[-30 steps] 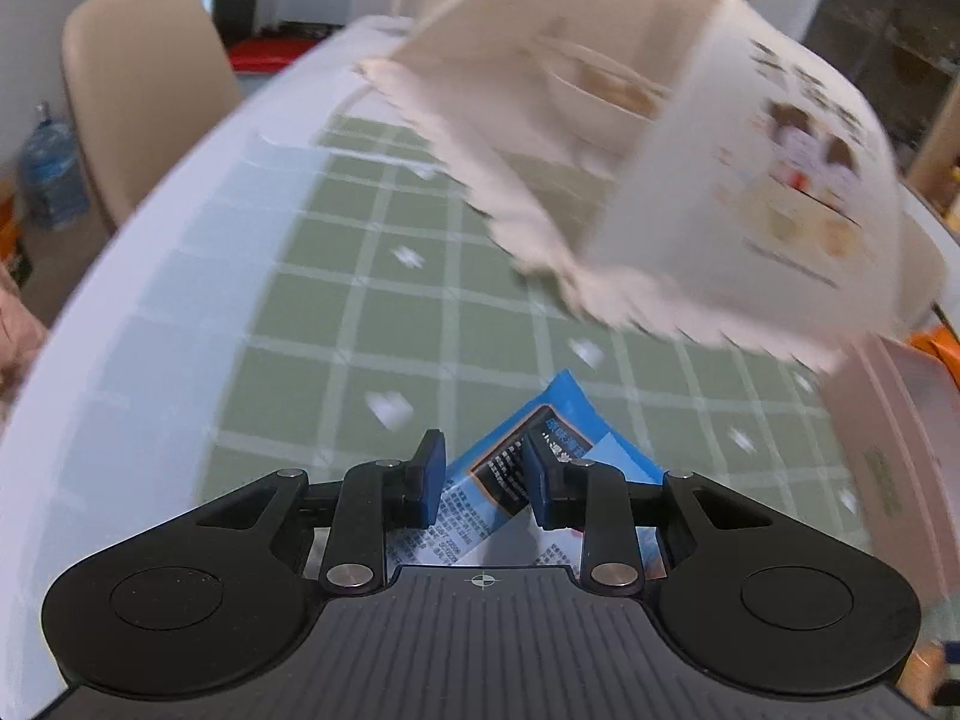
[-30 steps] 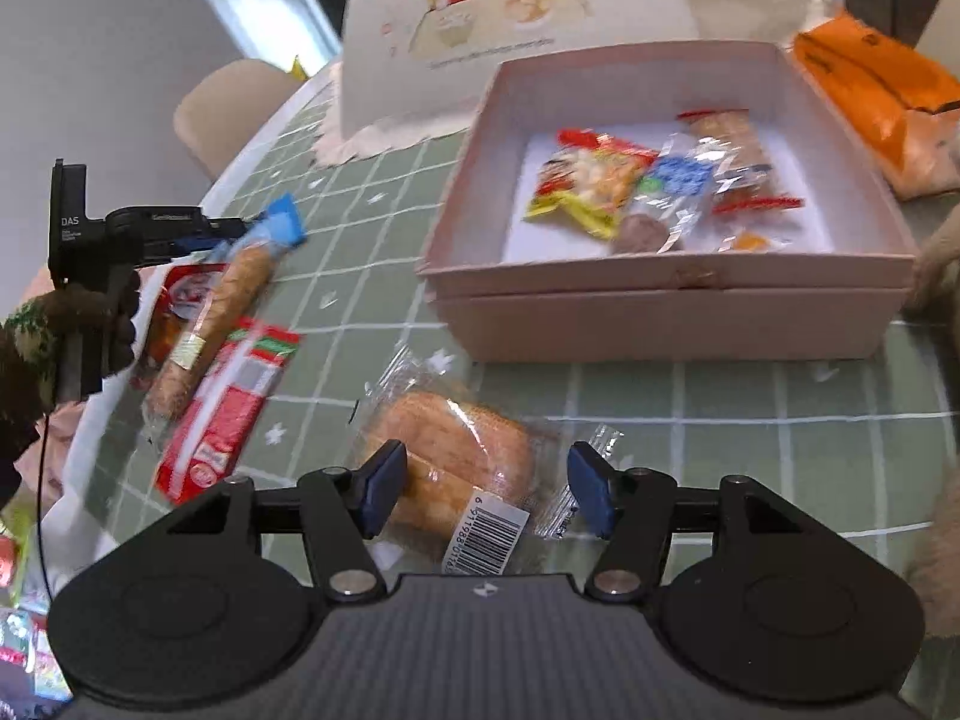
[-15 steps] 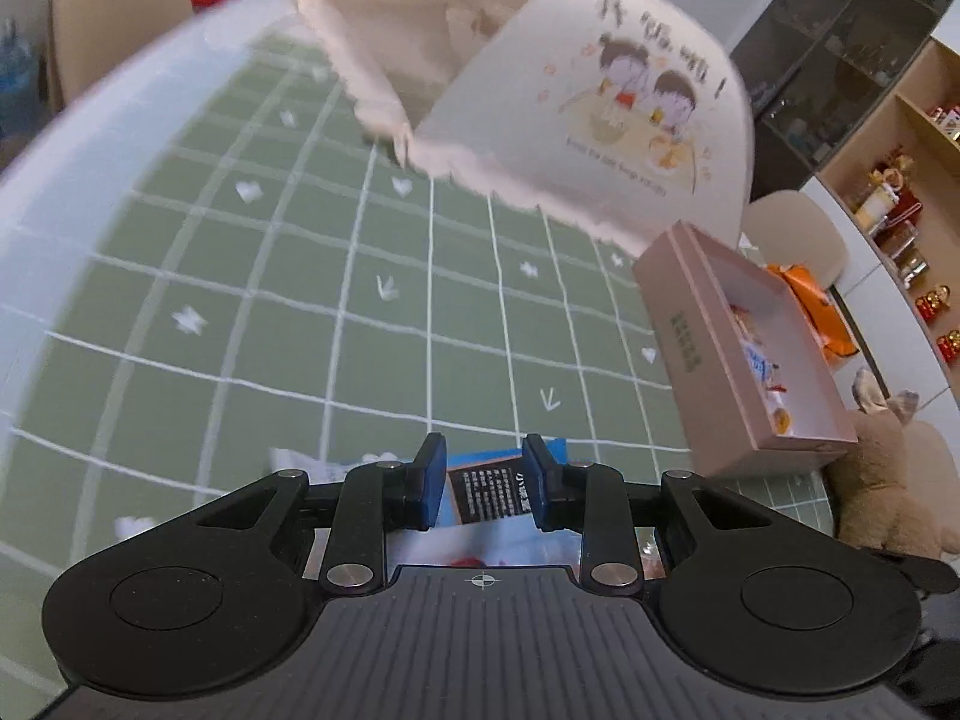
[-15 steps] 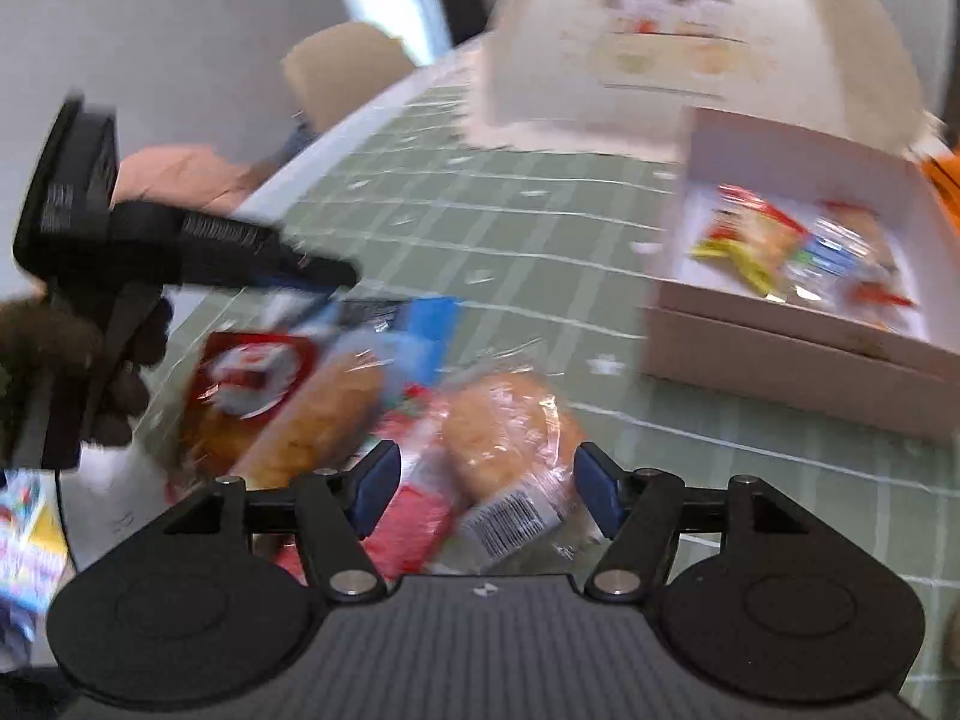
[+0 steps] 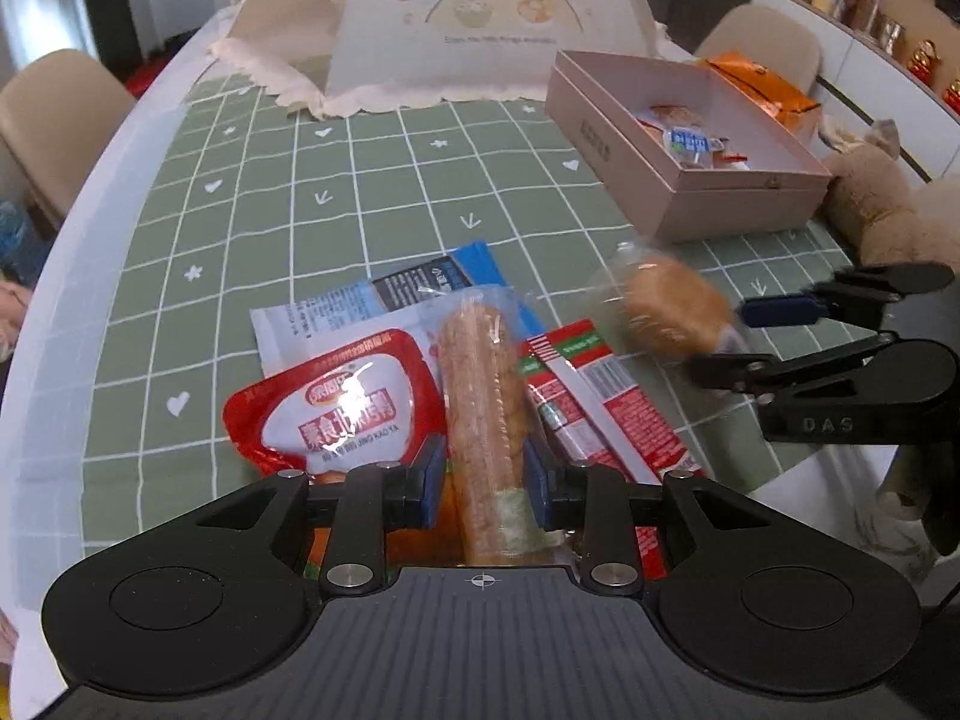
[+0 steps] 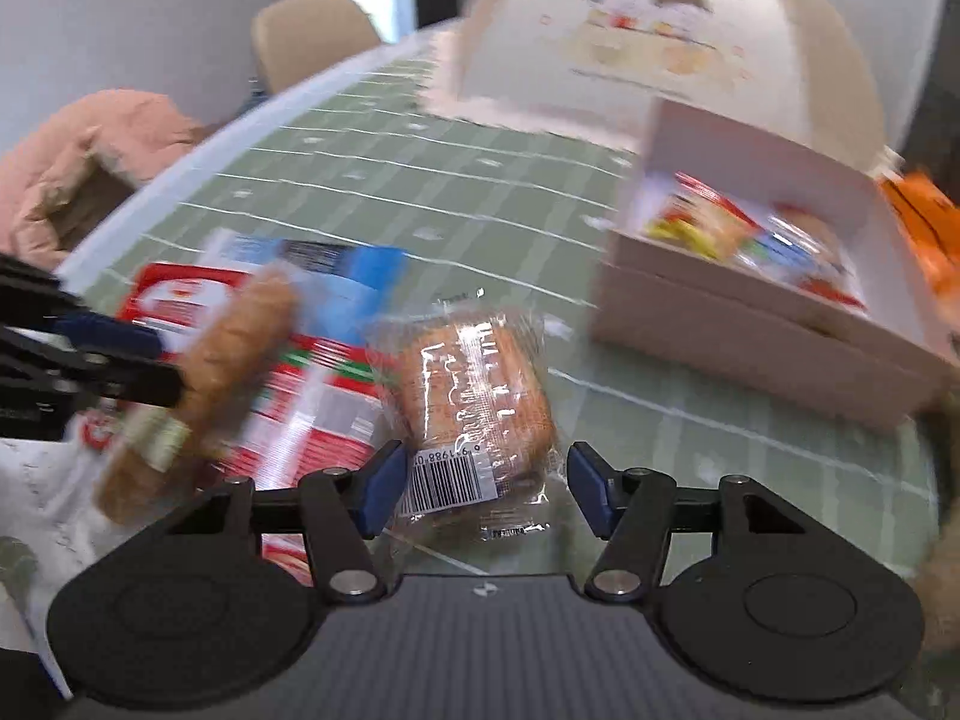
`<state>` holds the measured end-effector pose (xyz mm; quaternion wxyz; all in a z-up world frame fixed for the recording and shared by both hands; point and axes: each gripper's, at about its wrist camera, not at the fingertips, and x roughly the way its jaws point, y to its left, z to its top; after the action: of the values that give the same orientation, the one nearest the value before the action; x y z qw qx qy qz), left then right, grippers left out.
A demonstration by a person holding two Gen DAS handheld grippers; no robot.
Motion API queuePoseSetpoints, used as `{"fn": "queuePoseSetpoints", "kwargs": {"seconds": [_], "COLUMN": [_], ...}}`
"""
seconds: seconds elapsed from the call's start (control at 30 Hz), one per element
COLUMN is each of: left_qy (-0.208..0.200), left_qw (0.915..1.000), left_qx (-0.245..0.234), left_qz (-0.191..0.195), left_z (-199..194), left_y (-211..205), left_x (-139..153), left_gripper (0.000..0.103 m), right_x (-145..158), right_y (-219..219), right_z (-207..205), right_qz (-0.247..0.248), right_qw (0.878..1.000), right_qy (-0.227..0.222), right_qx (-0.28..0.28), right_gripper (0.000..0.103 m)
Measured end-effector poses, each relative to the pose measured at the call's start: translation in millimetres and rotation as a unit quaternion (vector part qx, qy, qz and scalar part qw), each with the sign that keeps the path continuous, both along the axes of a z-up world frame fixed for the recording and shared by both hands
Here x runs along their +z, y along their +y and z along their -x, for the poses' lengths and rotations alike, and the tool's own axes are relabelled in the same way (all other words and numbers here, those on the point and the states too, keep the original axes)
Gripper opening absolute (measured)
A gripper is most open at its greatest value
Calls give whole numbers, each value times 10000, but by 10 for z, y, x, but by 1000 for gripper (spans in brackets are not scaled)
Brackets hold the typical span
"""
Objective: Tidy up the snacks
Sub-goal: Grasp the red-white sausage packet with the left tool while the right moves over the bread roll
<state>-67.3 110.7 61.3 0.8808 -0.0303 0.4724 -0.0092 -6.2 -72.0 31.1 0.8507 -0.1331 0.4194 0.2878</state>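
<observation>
On the green checked tablecloth your pink box holds few snacks, your left gripper pinches the long wrapped roll, your right gripper has just narrowed, unclamped, around the wrapped bun; three packets wait

Both wrist views look steeply down, close; sharing the snack pile

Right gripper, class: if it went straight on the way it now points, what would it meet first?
Most likely the clear-wrapped golden bun, lying between and just ahead of the right gripper, whose blue pads have just been closing. The pink cardboard box sits farther right; depth is unclear.
</observation>
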Motion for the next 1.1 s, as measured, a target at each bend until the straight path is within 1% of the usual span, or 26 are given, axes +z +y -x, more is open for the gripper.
{"fn": "queuePoseSetpoints", "kwargs": {"seconds": [0.13, 0.2, 0.27, 0.3, 0.4, 0.43, 0.57, 0.67, 0.73, 0.83, 1.0, 1.1], "left_qy": [-324, -216, -39, 44, 128, 161, 189, 70, 58, 98, 123, 117], "left_qw": [9987, 9971, 9945, 9943, 9962, 9961, 9943, 9921, 9937, 9959, 9969, 9972], "left_qx": [74, -11, 34, 94, 275, 320, 417, 214, -4, -265, -296, -277], "left_qz": [383, 729, 1045, 1062, 820, 801, 967, 1237, 1117, 860, 719, 689], "left_z": [72, 31, -9, -35, -119, -167, -360, -465, -483, -447, -389, -367], "left_y": [-27, -82, -131, -153, -219, -222, -276, -401, -550, -706, -736, -730], "left_x": [183, 161, 61, 1, -146, -199, -325, -353, -349, -336, -305, -268], "left_gripper": [31, 31, 32, 32, 31, 31, 32, 32, 32, 32, 32, 32], "right_x": [-24, -24, -13, -5, 56, 76, 122, 122, 121, 156, 204, 148], "right_y": [-334, -450, -511, -534, -571, -572, -535, -540, -581, -681, -672, -564], "right_z": [11, 40, 65, 76, 130, 158, 272, 307, 310, 250, 44, -72], "right_qz": [116, 152, 167, 150, -41, -99, -56, -6, 63, -43, -393, -431], "right_qw": [9994, 9990, 9986, 9984, 9984, 9986, 9988, 9988, 9981, 9965, 9961, 9967], "right_qy": [-40, -50, -29, -13, 27, 10, -123, -138, -233, -370, -337, -236], "right_qx": [-318, -408, -500, -539, -559, -524, -462, -469, -565, -747, -716, -650], "right_gripper": [59, 59, 60, 60, 60, 61, 61, 61, 61, 61, 64, 64]}}
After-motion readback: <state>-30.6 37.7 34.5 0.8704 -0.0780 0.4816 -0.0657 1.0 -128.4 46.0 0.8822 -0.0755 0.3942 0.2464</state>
